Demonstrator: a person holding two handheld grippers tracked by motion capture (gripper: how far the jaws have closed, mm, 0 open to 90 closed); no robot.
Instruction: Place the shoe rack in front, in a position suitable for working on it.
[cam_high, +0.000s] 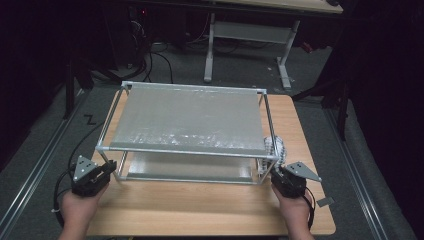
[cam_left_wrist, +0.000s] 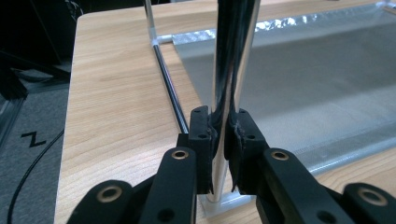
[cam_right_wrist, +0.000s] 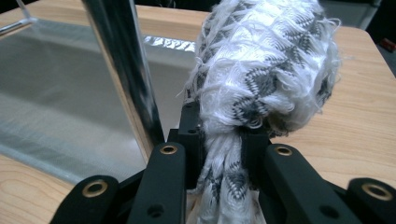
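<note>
Rack (cam_high: 187, 120) of thin metal tubing with two mesh shelves stands mid-table, and the work in hand looks like steadying it while a rolled cloth is brought to a shelf. At about eight o'clock of the rack in the high view, the left gripper (cam_high: 111, 165) is clamped on the near left upright post (cam_left_wrist: 229, 70); its own view shows both black pads pressed tight on the shiny tube just above its white corner foot. To do this well, that hand should hold firm without tugging, since the light frame could slide on the wooden table (cam_high: 200, 210). At about four o'clock of the rack, the right gripper (cam_high: 276, 174) pinches a white-and-grey woven towel (cam_right_wrist: 266, 65), jaws narrow around its twisted lower part while the bulky roll bulges above them. The towel sits just outside the near right post (cam_right_wrist: 126, 70), at the rack's corner. I judge it should swing clear around that post toward the lower shelf (cam_high: 185, 169), fringe kept from snagging.
</note>
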